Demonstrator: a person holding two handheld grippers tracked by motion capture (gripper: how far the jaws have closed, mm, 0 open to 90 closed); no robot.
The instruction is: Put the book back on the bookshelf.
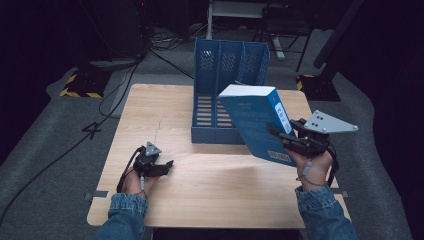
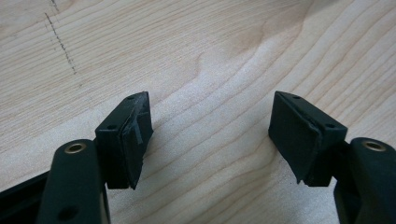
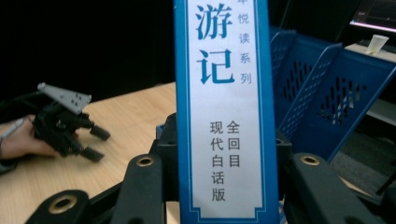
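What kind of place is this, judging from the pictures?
Probably a lab or studio set up for recording: a lone wooden table on grey carpet, loose cables across the floor, dark surroundings, and stands taped in yellow and black.

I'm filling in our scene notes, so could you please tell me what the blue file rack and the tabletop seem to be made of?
The blue three-slot file rack looks like moulded plastic, matte, with slotted and perforated walls. The pale tabletop looks like light wood or a wood-look laminate, smooth, with clear grain lines in the left gripper view.

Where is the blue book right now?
High view: the book is at the table's right, tilted, clamped in the right gripper, just in front of the file rack.
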